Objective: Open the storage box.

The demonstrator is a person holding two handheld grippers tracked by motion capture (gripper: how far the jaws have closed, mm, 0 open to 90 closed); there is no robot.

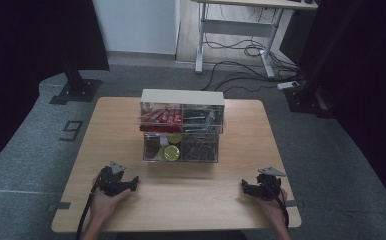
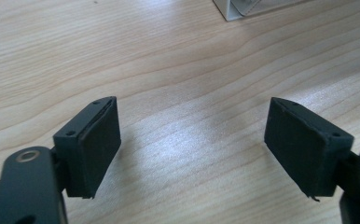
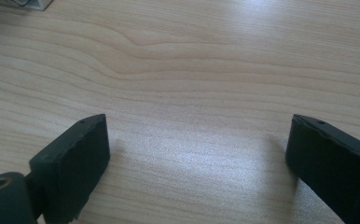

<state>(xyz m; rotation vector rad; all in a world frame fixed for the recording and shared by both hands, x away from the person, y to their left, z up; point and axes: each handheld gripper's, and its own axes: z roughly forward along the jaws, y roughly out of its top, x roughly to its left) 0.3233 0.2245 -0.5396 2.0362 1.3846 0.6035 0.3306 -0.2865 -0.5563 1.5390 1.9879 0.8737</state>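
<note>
A clear two-level drawer box (image 1: 182, 125) stands at the middle of the wooden table (image 1: 121, 125). Its upper level holds red packets (image 1: 161, 118) and dark clips; the lower level holds yellow-lidded tins (image 1: 171, 152) and more dark clips. My left gripper (image 1: 129, 183) rests near the table's front left, held by a hand, well short of the box. Seen in the left gripper view, its jaws stand wide apart over bare wood (image 2: 192, 140), nothing between them. My right gripper (image 1: 247, 187) rests at the front right, also open over bare wood (image 3: 197, 154).
A corner of the box (image 2: 243, 9) shows at the top of the left gripper view, another corner (image 3: 29, 3) at the top left of the right gripper view. Beyond the table lie grey floor, cables (image 1: 241, 55), a desk frame and dark stands.
</note>
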